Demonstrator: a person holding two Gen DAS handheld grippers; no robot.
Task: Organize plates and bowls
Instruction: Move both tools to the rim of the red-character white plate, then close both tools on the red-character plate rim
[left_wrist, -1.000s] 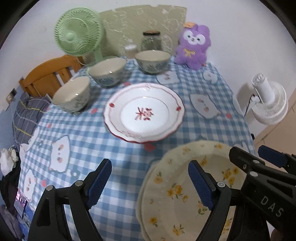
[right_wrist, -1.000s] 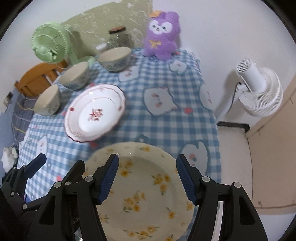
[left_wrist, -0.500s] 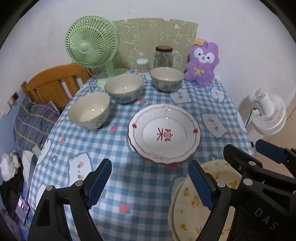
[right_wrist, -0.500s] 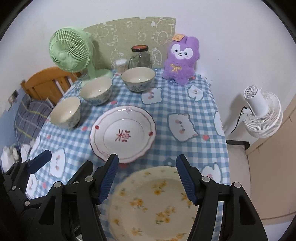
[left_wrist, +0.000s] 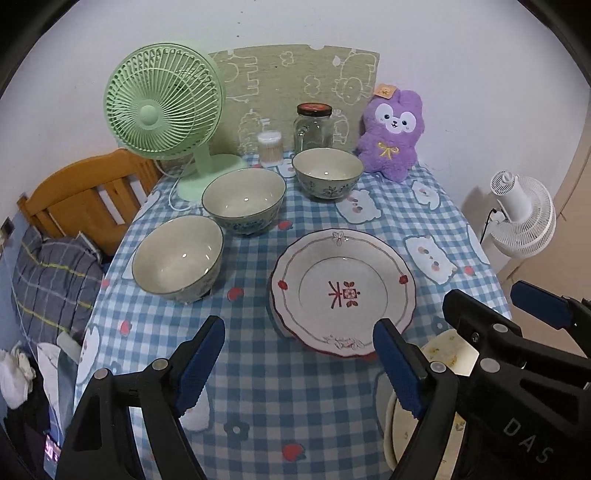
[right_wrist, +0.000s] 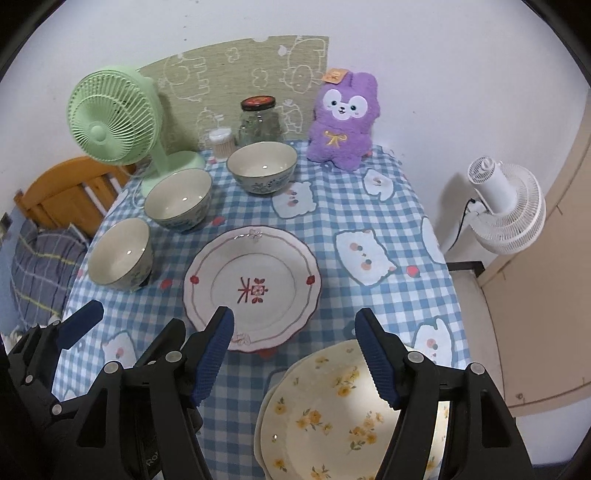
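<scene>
Plates, one red-trimmed (right_wrist: 252, 288) mid-frame, one yellow-flowered (right_wrist: 332, 417) at bottom right, lie below three bowls (right_wrist: 178, 199) at upper left, a green fan (right_wrist: 114, 118) behind; both grippers (right_wrist: 295, 354) (left_wrist: 299, 365) gape empty, the left closing slightly.

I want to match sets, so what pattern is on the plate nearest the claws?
Small yellow flowers on cream, on the near plate; the right wrist view shows it best.

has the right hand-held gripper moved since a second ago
Yes. The right hand-held gripper has pulled back and up from the yellow-flowered plate, which now sits lower in its view.
</scene>
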